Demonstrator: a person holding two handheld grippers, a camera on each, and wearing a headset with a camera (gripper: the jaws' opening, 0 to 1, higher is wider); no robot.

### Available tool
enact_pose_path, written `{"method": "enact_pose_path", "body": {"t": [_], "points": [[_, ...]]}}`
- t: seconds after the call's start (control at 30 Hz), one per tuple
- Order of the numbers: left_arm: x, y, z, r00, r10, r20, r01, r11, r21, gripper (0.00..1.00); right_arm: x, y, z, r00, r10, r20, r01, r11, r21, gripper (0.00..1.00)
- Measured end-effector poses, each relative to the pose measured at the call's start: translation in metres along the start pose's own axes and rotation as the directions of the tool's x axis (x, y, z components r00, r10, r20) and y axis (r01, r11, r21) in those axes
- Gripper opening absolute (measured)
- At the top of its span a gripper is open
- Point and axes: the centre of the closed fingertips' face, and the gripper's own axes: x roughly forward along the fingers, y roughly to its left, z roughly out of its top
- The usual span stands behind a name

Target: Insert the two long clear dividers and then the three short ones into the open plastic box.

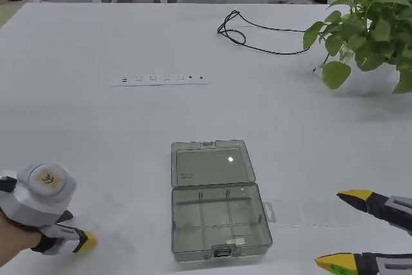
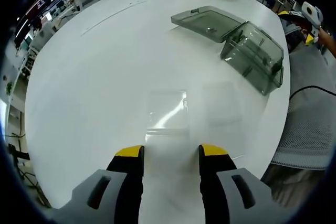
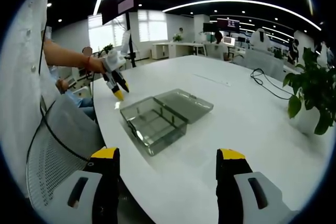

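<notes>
At a white table point(image 1: 129, 133), the open box point(image 1: 193, 251) sits near the person's edge, its lid laid flat behind it. The left gripper point(image 2: 171, 153), jaws moderately apart and empty, points at flat dividers point(image 2: 168, 109) lying just ahead of its tips, between it and the box. The right gripper point(image 3: 168, 154), jaws wide and empty, hangs on the box's other side, near more clear pieces point(image 1: 301, 213) that lie just beside the box. The job looks to be at its start, with the first long divider not yet picked up. The next move likely calls for a low approach and a pinch on one thin edge, since the sheets lie flush on the table. Long and short dividers cannot be told apart, and their outlines nearly vanish against the white. Faint lines inside the box may be slots or dividers already in place; it is unclear which.
</notes>
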Motion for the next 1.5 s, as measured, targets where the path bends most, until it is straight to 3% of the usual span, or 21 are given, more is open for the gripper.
{"method": "enact_pose_path", "body": {"t": [0.13, 0.53, 1.0, 1.17, 1.37, 1.5], "points": [[0.000, 0.003, 0.000, 0.9999, 0.009, -0.011, -0.009, 1.000, -0.026, 0.33, 0.001, 0.000, 0.001, 1.0000, 0.002, 0.001, -0.002, 1.000, -0.001, 0.76], [0.000, 0.002, 0.000, 0.9997, 0.003, -0.023, -0.004, 0.999, -0.044, 0.32, 0.002, -0.001, -0.002, 1.0000, 0.005, -0.003, -0.005, 1.000, 0.000, 0.75], [-0.002, -0.006, 0.003, 0.9994, -0.031, 0.012, 0.032, 0.996, -0.079, 0.31, 0.002, 0.005, -0.001, 1.0000, 0.007, -0.007, -0.007, 1.000, 0.002, 0.75], [-0.007, -0.010, 0.006, 0.9971, -0.041, 0.064, 0.050, 0.989, -0.141, 0.31, 0.002, 0.007, 0.002, 0.9999, 0.010, -0.005, -0.010, 1.000, 0.003, 0.74], [-0.014, -0.017, 0.011, 0.9930, -0.054, 0.105, 0.071, 0.982, -0.173, 0.31, 0.004, 0.009, 0.006, 0.9999, 0.013, 0.005, -0.013, 1.000, 0.008, 0.74], [-0.019, -0.022, 0.019, 0.9857, -0.066, 0.155, 0.098, 0.972, -0.212, 0.31, 0.006, 0.010, 0.010, 0.9998, 0.018, 0.011, -0.018, 1.000, 0.012, 0.73]]}}
